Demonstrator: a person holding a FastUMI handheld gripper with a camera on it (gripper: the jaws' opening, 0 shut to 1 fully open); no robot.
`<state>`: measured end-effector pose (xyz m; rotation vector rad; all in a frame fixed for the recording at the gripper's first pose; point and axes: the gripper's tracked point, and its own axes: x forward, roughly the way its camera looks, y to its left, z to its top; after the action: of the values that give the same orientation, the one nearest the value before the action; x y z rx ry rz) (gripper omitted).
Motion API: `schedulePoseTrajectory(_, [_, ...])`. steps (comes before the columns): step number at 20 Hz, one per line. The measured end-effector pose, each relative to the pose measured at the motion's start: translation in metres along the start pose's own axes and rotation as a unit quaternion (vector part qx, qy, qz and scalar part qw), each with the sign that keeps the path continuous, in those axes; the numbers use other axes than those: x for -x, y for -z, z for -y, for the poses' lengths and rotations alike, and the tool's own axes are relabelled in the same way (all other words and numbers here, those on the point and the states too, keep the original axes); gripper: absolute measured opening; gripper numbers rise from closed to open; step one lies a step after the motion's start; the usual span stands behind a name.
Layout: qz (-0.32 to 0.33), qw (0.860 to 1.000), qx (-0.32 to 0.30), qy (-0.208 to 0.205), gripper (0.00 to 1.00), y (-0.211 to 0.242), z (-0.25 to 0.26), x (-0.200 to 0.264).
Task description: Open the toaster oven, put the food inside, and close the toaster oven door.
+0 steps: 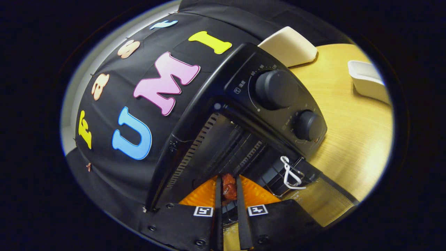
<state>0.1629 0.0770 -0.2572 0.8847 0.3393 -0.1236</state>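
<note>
The food (229,186), a reddish-brown piece, is clamped between the closed fingers of the gripper (229,191) and is held at the open mouth of the toaster oven (223,139), whose cavity lies straight ahead, above the lowered door (322,200).

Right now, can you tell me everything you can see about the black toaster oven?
The toaster oven is black, with a shiny-looking shell. It stands on the wooden table, in front of the booth's black cloth wall. One side carries two round black knobs, a bigger one and a smaller one. Its door hangs open, showing a dark inside with wire racks. The gripper holds a reddish piece of food at the opening.
</note>
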Motion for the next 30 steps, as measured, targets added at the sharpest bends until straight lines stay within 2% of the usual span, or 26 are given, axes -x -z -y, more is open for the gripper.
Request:
schedulePoseTrajectory(3, [0.009, 0.999, 0.037, 0.012, 0.43, 0.001, 0.002, 0.003])
schedulePoseTrajectory(4, [0.01, 0.999, 0.05, 0.006, 0.44, 0.004, -0.002, 0.008])
schedulePoseTrajectory(6, [0.013, 0.997, 0.08, -0.006, 0.7, 0.011, -0.014, 0.017])
schedulePoseTrajectory(8, [0.012, 0.992, 0.124, 0.007, 0.96, 0.016, -0.013, 0.022])
schedulePoseTrajectory(13, [-0.009, 0.981, 0.191, 0.031, 0.98, 0.022, -0.002, 0.04])
schedulePoseTrajectory(17, [-0.048, 0.966, 0.25, 0.051, 0.98, 0.033, 0.012, 0.067])
schedulePoseTrajectory(25, [-0.12, 0.923, 0.358, 0.075, 0.98, 0.047, 0.023, 0.125])
schedulePoseTrajectory(30, [-0.169, 0.903, 0.384, 0.093, 0.98, 0.072, 0.039, 0.159])
